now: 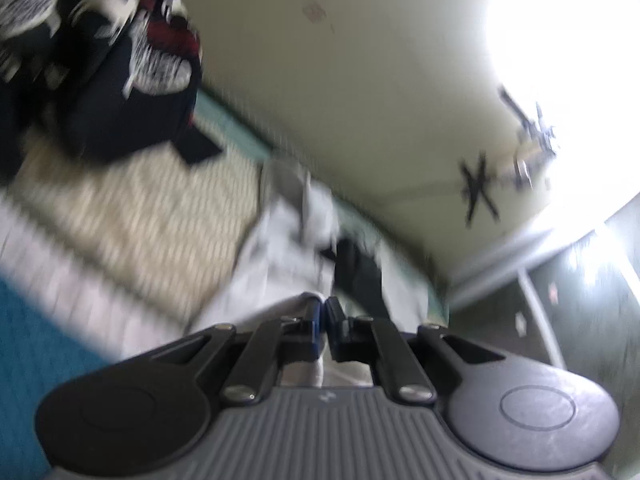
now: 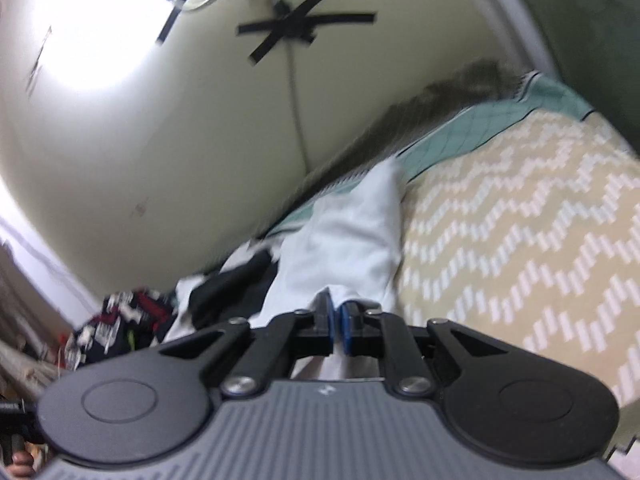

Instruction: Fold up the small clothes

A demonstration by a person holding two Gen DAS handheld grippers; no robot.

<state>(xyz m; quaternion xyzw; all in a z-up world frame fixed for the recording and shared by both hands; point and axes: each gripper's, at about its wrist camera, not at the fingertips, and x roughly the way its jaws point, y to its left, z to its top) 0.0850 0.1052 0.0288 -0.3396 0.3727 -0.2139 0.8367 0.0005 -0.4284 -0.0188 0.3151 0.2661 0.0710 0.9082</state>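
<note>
We hold the white garment (image 2: 352, 236) lifted over the bed (image 2: 520, 220), both grippers' jaws pinched on its edge. If either thin pinch slips, it could drop onto the clothes pile (image 1: 100, 60).

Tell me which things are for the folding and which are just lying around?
For the folding:
- white garment, pinched by both
- left hand-held gripper
- right hand-held gripper

Just lying around:
- zigzag bedspread
- patterned clothes pile
- black tape cross on wall

Zigzag-patterned bedspread (image 2: 520, 220), teal blanket edge (image 2: 500, 120), cream wall (image 2: 160, 160), black tape cross (image 2: 304, 28)
</note>
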